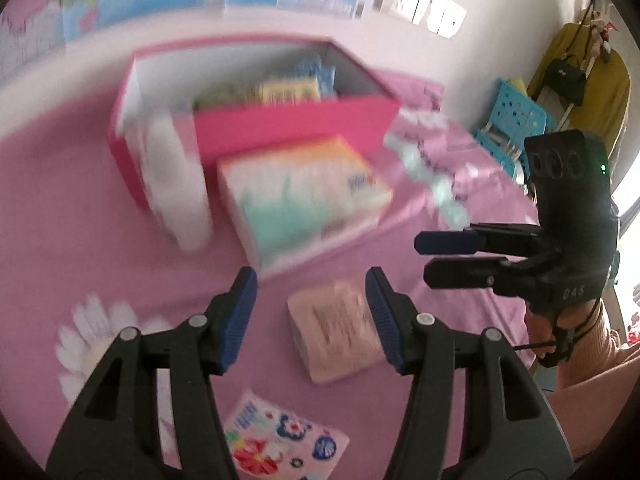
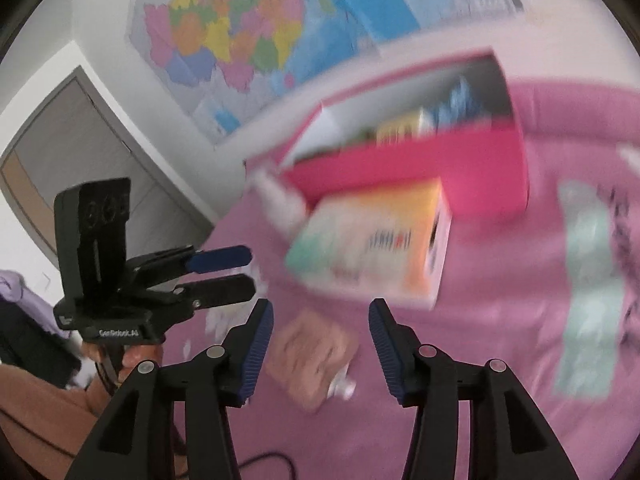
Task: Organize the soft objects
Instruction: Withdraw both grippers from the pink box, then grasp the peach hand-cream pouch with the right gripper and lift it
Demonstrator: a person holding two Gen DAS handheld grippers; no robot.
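Left wrist view: left gripper [image 1: 311, 304] apart, empty, just above peach tissue pack [image 1: 334, 330] lying mid-bed, ahead-right of fingers; right gripper [image 1: 428, 256] apart too, farther. Pink box [image 1: 296, 128] behind.

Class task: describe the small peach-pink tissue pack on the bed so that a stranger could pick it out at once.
Start at the open pink box on the pink bedspread. In front of it lies a large tissue pack, white shading to orange and mint; nearer still lies the small peach-pink pack. Unlike the flower-printed packet nearby, it is plain apart from faint print.
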